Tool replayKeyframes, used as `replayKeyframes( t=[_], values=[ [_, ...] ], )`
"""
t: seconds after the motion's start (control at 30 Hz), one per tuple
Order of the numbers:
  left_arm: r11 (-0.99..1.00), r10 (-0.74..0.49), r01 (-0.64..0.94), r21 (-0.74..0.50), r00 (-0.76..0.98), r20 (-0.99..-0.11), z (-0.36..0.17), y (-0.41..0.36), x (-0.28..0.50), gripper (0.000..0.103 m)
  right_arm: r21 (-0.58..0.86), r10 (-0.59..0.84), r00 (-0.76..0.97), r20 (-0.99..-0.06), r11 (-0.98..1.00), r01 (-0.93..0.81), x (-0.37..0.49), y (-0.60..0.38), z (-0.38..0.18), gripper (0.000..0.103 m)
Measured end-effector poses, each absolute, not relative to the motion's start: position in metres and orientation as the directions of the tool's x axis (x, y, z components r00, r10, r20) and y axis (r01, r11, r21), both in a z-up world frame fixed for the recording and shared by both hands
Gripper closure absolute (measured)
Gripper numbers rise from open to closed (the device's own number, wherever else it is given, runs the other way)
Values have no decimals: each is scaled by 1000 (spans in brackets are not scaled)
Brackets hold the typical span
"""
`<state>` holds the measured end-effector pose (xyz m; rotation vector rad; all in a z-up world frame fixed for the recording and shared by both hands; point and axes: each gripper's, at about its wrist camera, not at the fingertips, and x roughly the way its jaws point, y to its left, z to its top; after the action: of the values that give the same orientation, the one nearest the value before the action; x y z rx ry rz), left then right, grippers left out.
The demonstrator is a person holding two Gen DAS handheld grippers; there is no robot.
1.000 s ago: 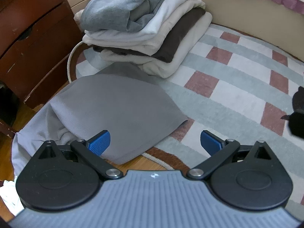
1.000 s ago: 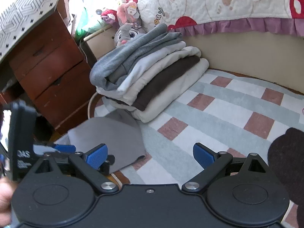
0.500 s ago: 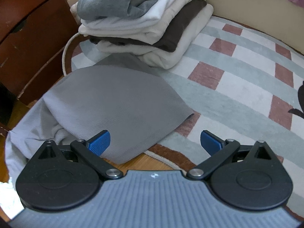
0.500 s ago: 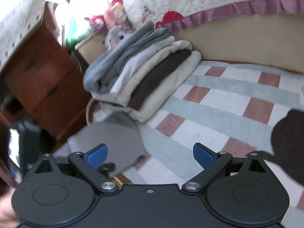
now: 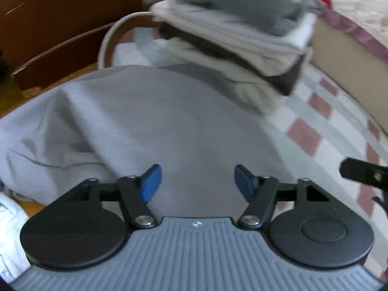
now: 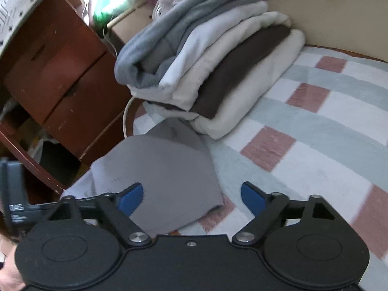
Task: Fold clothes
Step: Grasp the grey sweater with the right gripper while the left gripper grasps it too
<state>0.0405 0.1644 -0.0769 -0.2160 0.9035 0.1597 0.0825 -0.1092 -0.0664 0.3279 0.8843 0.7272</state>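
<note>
rug (image 6: 303,126) checked pink and grey bears stacked clothes (image 6: 218,72) by a wooden dresser (image 6: 55,77); both grippers' jaws closing, empty.

A grey ribbed garment (image 5: 150,121) lies loosely folded at the edge of a checked rug (image 6: 303,145), its near side bunched into soft creases and partly spilling onto the wooden floor. Just behind it, touching its far corner, stands a stack of folded clothes (image 6: 206,68): grey on top, then pale, cream, dark brown and cream layers.
</note>
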Motion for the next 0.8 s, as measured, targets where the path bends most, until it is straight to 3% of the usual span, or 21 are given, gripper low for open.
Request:
replayKeyframes(
  t=[0.07, 0.23, 0.3, 0.37, 0.5, 0.57, 0.63, 0.7, 0.73, 0.77, 0.8],
  values=[
    [964, 81, -247, -93, 611, -787, -81, 177, 42, 48, 533, 694, 405, -595, 718, -448, 95, -94, -74, 48],
    [943, 192, -332, -39, 633, -750, -83, 212, 46, 48, 470, 653, 414, -635, 751, -464, 115, -55, -93, 49],
    [926, 273, -377, 18, 636, -722, -80, 222, 47, 43, 426, 609, 456, -649, 787, -445, 120, -45, -99, 43],
    [912, 320, -408, 45, 638, -700, -79, 235, 47, 41, 381, 562, 499, -659, 822, -423, 124, -34, -105, 16],
    [900, 299, -435, 2, 615, -730, -85, 263, 52, 27, 393, 546, 469, -694, 833, -388, 139, -19, -119, 14],
    [912, 176, -395, -108, 617, -767, -95, 276, 58, 27, 471, 590, 418, -690, 806, -358, 150, -14, -127, 12],
    [886, -41, -333, -324, 638, -769, -110, 288, 63, 27, 540, 642, 395, -657, 767, -348, 151, -10, -129, 13],
    [829, -202, -293, -476, 636, -745, -124, 296, 67, 30, 628, 707, 332, -624, 707, -325, 153, -3, -133, 32],
    [837, -199, -288, -465, 632, -749, -128, 294, 68, 46, 670, 738, 301, -603, 674, -311, 154, 1, -135, 55],
    [855, -177, -279, -436, 633, -753, -130, 291, 67, 51, 702, 764, 268, -587, 645, -300, 153, 6, -139, 76],
    [863, -171, -269, -427, 640, -749, -131, 290, 66, 56, 734, 789, 250, -562, 614, -289, 150, 9, -142, 82]
  ],
)
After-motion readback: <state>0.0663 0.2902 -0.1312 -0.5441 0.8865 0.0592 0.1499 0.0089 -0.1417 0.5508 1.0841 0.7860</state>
